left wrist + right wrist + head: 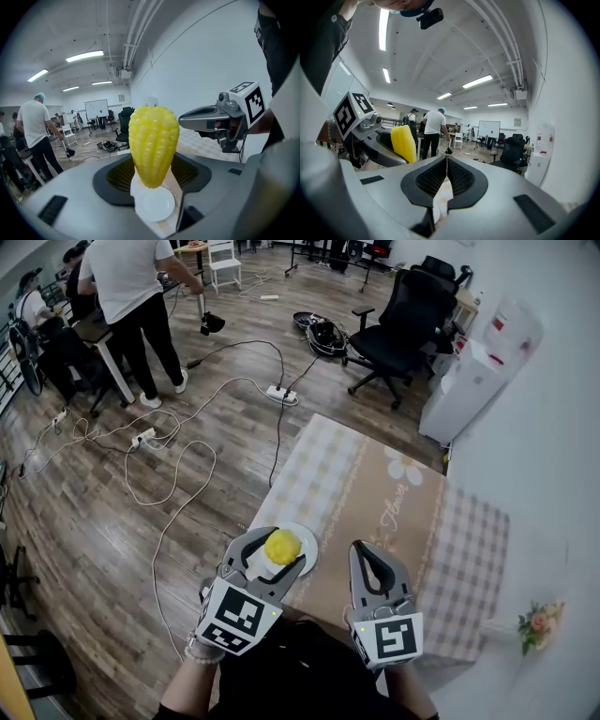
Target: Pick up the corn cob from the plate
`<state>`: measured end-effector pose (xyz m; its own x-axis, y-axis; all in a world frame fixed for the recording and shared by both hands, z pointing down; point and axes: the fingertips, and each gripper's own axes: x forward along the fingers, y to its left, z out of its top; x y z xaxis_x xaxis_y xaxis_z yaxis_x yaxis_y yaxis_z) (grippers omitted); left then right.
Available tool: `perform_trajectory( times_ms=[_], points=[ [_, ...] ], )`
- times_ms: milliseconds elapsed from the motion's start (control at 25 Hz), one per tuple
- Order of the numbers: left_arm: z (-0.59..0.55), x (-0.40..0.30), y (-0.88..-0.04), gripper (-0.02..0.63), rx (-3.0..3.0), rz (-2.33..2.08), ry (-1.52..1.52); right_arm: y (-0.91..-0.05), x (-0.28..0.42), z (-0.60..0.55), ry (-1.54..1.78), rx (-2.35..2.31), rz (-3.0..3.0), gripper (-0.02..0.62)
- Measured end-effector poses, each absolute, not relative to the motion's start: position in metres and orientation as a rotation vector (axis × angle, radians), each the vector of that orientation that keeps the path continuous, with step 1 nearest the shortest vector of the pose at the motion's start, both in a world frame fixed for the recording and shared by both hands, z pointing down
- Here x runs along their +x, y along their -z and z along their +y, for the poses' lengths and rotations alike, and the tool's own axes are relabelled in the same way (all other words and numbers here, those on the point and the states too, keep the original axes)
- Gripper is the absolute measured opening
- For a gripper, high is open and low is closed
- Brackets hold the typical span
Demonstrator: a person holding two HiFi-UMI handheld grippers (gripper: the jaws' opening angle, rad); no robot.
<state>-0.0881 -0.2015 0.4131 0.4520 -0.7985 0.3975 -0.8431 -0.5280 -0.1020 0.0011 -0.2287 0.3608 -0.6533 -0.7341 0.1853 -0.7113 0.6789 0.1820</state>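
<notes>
My left gripper (280,550) is shut on a yellow corn cob (282,546) and holds it up above the white plate (307,544). In the left gripper view the corn cob (153,144) stands upright between the jaws, with the bare plate (157,205) far below it. My right gripper (372,562) hangs beside it over the table, shut with nothing between its tips (446,157). From the right gripper view the cob (404,143) shows at the left in the other gripper (370,136).
A table with a checked cloth and tan runner (394,512) lies under both grippers. Cables and a power strip (281,394) cross the wooden floor. An office chair (403,320) and a white water dispenser (473,376) stand behind. People (131,296) work at the far left.
</notes>
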Motion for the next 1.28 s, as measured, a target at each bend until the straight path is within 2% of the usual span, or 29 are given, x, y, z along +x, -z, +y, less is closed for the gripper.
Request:
perform_trajectory(
  times_ms=[1280],
  points=[
    [-0.2015, -0.0855, -0.4133, 0.255, 2.58, -1.449, -0.622, -0.3682, -0.0015, -0.2208, 0.145, 1.091, -2.585, 0.041]
  ],
)
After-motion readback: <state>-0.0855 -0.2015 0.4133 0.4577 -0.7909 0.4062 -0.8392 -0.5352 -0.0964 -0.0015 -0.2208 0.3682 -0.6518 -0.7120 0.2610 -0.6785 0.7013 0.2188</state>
